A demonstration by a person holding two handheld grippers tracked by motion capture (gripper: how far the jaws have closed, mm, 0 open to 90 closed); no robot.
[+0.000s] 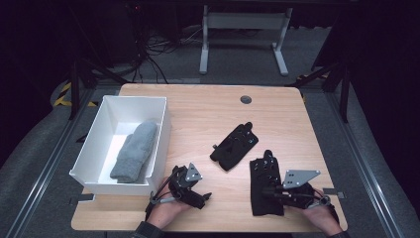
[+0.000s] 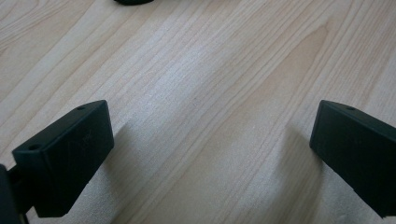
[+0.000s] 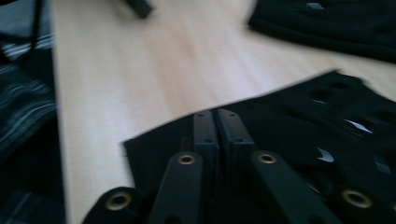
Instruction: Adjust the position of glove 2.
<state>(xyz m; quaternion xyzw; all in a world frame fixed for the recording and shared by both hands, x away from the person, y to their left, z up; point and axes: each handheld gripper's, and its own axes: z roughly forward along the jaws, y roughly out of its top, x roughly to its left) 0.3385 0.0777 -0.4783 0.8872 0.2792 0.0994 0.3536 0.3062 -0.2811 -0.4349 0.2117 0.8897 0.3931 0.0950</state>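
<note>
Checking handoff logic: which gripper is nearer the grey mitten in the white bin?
Left. The left gripper sits just off the white bin's near right corner, close to the grey mitten. The right gripper is far across the table, over a black glove.

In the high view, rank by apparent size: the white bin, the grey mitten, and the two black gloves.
1. white bin
2. grey mitten
3. the two black gloves, near glove and far glove: about alike; the right gripper covers part of the near one, so unranked.
</note>
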